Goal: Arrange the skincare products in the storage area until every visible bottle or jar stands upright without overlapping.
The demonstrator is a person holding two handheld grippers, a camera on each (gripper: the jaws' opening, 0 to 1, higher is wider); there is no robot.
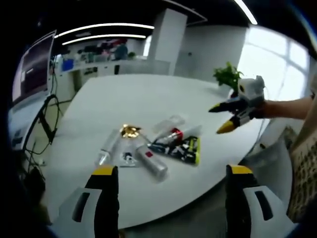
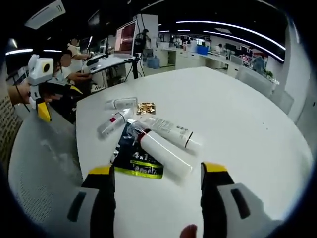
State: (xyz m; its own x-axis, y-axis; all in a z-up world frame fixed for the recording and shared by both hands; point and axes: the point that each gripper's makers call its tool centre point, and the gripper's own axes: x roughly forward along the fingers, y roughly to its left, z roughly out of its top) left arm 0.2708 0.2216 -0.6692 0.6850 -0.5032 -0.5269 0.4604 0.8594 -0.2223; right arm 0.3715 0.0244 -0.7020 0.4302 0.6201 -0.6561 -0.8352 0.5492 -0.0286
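Skincare tubes, white with red caps (image 2: 166,152), lie flat and overlapping a dark sachet with yellow edge (image 2: 133,157) on the round white table (image 2: 237,114); both the left gripper (image 1: 172,173) and right gripper (image 2: 157,171) gape wide, empty.

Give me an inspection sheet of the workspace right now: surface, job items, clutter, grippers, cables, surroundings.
Surface: white table, bare apart from one cluster.
Job's things: white bottles and tubes lie flat, bunched together, some overlapping; none upright.
Clutter: dark sachet with yellow edge under a bottle; gold packet beside the cluster.
Grippers: left gripper and right gripper both open, empty, short of the cluster.
Cables: dark cables hang beside the table.
Surroundings: office desks, potted plant, monitor, seated people.
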